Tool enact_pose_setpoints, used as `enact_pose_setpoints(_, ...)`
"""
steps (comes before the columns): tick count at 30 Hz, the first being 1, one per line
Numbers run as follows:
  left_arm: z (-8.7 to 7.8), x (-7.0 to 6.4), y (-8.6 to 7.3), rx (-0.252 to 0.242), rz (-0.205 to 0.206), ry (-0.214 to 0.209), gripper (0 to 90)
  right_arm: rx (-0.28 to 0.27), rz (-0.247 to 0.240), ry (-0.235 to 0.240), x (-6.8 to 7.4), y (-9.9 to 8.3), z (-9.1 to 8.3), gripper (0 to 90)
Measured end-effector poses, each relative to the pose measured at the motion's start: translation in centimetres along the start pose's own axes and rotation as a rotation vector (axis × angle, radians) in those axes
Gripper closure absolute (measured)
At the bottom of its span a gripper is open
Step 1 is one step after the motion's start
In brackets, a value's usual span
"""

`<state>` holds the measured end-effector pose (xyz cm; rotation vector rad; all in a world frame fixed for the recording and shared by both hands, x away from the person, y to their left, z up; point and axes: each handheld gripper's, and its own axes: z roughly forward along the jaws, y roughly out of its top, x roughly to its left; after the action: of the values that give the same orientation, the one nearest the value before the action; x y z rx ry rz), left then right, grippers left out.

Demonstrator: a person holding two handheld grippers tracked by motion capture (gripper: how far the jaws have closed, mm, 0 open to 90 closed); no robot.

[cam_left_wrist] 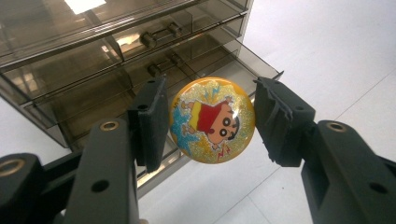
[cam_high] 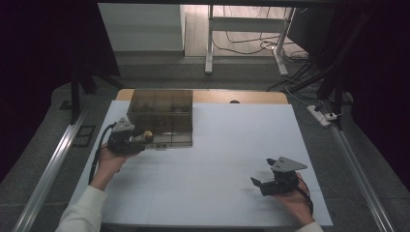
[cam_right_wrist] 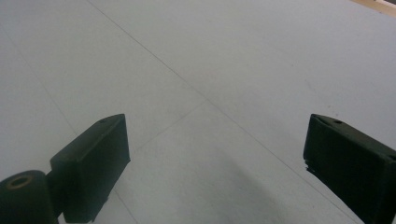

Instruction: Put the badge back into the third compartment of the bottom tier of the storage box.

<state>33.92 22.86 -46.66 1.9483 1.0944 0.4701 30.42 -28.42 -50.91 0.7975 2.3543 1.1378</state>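
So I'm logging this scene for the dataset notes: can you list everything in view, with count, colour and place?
badge: one, round, yellow-rimmed with a glittery cartoon figure in a red shirt; held between the left gripper's jaws, just in front of the drawer box.
drawer box: one, smoky translucent brown, several small drawers with handles; far left part of the table.
table cover: one, white, over the table; a strip of bare wood shows at the far edge.
floor cables and power strip: several, dark and white; beyond and right of the table.
left gripper: one, black, at the drawer box front, shut on the badge.
right gripper: one, black, jaws wide apart over the bare cover, near right.
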Motion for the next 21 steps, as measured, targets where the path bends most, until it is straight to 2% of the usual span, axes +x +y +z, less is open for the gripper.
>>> enact_pose_setpoints(21,2.3,-0.1,1.1,0.013,0.001,-0.020,46.3,0.002,0.001,-0.002,0.0,0.0,0.0,6.7)
